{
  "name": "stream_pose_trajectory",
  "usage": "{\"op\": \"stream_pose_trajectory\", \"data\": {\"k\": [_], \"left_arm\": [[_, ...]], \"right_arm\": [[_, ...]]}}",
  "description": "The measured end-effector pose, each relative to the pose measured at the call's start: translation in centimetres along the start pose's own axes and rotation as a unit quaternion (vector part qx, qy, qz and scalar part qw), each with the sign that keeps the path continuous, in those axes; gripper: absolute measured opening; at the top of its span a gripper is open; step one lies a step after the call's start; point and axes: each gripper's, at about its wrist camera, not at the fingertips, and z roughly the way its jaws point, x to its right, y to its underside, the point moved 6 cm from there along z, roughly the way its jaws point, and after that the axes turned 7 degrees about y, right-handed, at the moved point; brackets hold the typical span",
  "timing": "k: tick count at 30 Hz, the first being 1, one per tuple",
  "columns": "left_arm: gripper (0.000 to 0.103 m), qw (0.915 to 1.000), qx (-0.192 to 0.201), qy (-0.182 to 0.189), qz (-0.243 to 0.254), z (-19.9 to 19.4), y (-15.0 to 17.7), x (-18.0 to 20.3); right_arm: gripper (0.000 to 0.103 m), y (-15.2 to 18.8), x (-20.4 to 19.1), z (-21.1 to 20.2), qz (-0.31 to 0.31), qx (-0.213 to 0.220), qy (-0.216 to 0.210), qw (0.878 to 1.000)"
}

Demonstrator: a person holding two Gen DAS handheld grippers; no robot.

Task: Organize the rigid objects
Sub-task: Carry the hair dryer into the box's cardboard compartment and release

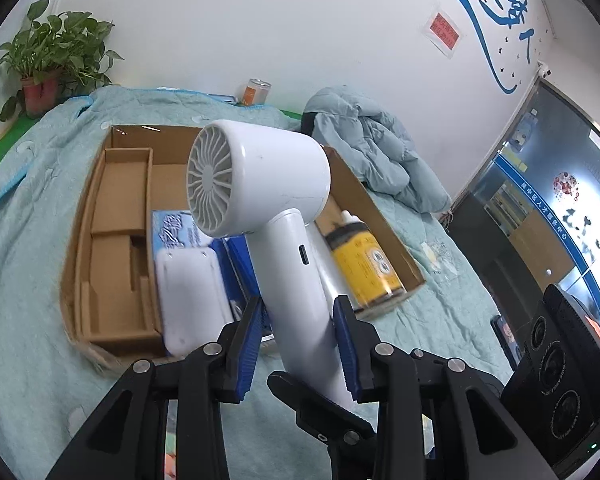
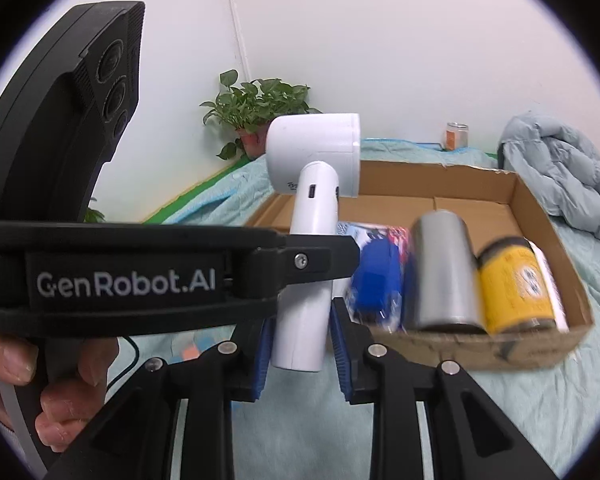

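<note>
A white hair dryer [image 1: 260, 172] [image 2: 316, 148] hangs in the air above a teal quilt, head up and handle down. My left gripper [image 1: 299, 312] is shut on the middle of the handle. Lower on the same handle, my right gripper [image 2: 300, 332] is shut too, its blue pads [image 2: 262, 352] pressing both sides. In the right wrist view the left gripper's black body [image 2: 120, 280] crosses from the left. Behind the dryer lies an open cardboard box [image 1: 120, 200] [image 2: 480, 208] holding a yellow can [image 1: 364, 264] [image 2: 516, 284], a silver can [image 2: 444, 272] and a blue pack [image 2: 376, 276].
The box has cardboard dividers on its left side and a white flat pack [image 1: 188, 292]. A bundled pale jacket [image 1: 380, 152] [image 2: 560, 168] lies beyond the box. A potted plant [image 1: 52, 52] and an orange-labelled jar [image 1: 256, 92] stand by the wall. A person's hand [image 2: 60, 400] grips the left handle.
</note>
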Motion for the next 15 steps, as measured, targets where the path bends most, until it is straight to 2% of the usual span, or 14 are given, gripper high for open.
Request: {"op": "stream_pose_trajectory", "data": {"k": [8,15], "left_arm": [[0.032,0.9997,-0.01,0.001,-0.022,0.4,-4.2,-6.1],[0.032,0.9978,-0.023,0.002,-0.063,1.3,-5.3,-12.1]], "right_arm": [[0.026,-2.6,-1.5,4.3,0.003,-0.02,-0.007,1.0],[0.027,-3.5,-2.6,8.3,0.028,-0.049,-0.029,0.998]]}}
